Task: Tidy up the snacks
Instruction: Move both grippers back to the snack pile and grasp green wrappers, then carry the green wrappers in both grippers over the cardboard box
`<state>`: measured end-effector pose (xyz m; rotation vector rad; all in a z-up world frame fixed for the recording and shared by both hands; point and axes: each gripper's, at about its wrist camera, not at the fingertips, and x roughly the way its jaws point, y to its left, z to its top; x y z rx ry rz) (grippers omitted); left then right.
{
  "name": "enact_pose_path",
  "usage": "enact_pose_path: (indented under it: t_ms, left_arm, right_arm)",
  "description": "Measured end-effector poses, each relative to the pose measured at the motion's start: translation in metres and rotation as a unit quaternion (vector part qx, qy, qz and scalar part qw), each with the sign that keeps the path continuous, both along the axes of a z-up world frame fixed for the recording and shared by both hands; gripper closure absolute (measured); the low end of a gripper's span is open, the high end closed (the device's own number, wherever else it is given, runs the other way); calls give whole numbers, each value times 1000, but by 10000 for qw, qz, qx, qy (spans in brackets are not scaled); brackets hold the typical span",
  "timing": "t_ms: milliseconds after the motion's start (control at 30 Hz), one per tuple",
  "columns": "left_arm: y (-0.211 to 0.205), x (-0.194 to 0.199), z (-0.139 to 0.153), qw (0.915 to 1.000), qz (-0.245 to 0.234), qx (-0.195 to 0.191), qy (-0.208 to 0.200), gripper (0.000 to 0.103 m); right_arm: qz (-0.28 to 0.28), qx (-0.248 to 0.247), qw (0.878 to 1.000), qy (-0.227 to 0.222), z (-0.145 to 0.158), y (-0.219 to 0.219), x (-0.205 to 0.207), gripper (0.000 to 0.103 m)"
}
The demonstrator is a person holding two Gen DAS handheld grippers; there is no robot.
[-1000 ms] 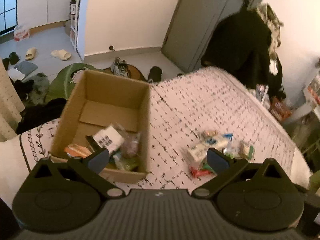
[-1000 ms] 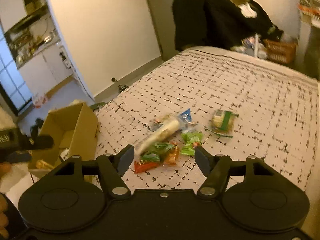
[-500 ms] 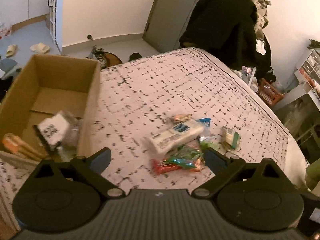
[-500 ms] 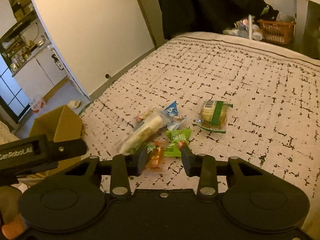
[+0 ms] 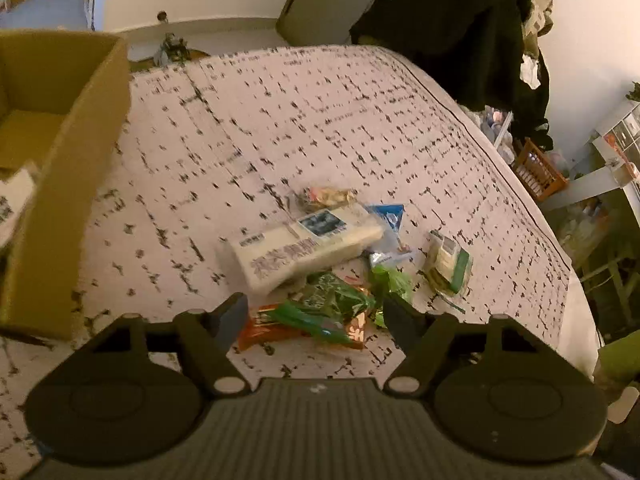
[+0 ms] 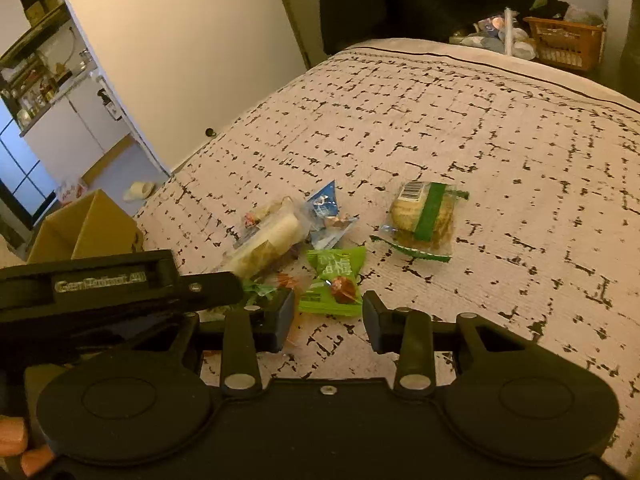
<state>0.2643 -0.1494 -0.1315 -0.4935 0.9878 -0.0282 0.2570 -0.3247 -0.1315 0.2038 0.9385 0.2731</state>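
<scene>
Loose snacks lie in a pile on the patterned bedspread [image 5: 320, 120]. My left gripper [image 5: 316, 318] hangs low over the pile's near edge with its jaws closing. A dark green packet [image 5: 332, 304] and an orange packet [image 5: 260, 324] lie between them, and no pad visibly presses on either. Behind these lie a long white cracker pack [image 5: 304, 248] and a biscuit pack with a green band [image 5: 448, 264]. My right gripper [image 6: 326, 316] stands partly open right at the near end of a light green packet [image 6: 336, 280]. The left gripper's arm [image 6: 120, 284] crosses the right wrist view.
An open cardboard box [image 5: 60, 184] stands at the bed's left edge and holds some snacks. Dark clothes [image 5: 460, 20] hang beyond the bed's far end. An orange basket [image 6: 564, 44] sits on the floor there. A person's fingers [image 6: 12, 436] show at the lower left.
The left gripper swung from over the box rightward and down to the snack pile, its jaws narrowing. The right gripper sank toward the light green packet and its jaws narrowed.
</scene>
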Motion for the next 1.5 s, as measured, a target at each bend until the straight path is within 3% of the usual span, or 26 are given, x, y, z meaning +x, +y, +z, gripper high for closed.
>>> enact_pose_path:
  t_ms: [300, 467, 533, 600, 633, 700, 767, 933, 1300, 1500]
  left_arm:
    - [-11, 16, -21, 9999, 33, -58, 155, 34]
    - [-11, 20, -26, 9998, 97, 2, 188, 46]
    - [-11, 22, -28, 9997, 116, -57, 203, 60]
    - [-10, 23, -31, 9993, 151, -135, 312, 61]
    - [-11, 23, -33, 9993, 170, -92, 326, 71]
    - [-14, 20, -31, 9996, 118, -23, 246, 79]
    - [-15, 18, -29, 9997, 97, 4, 223, 80]
    - [-11, 13, -25, 9995, 156, -64, 252, 81]
    - [16, -12, 16, 9996, 263, 14, -122, 81]
    - [37, -32, 40, 9986, 380, 182, -316, 81]
  right_arm:
    - [198, -90, 9998, -36, -12, 3, 15, 64]
    - [291, -158, 9994, -84, -17, 6, 20, 61]
    - [379, -279, 9989, -83, -20, 10, 22, 60]
    - [430, -333, 9985, -2, -24, 13, 21, 60]
    - [438, -352, 9984, 16, -25, 14, 21, 60]
    - [413, -372, 9984, 57, -28, 15, 22, 62]
    - [423, -333, 9985, 106, -30, 14, 23, 81]
    - [344, -329, 9988, 118, -26, 14, 21, 92]
    - [122, 10, 9993, -349, 16, 25, -2, 96]
    - [433, -99, 9960, -772, 36, 57, -19, 97]
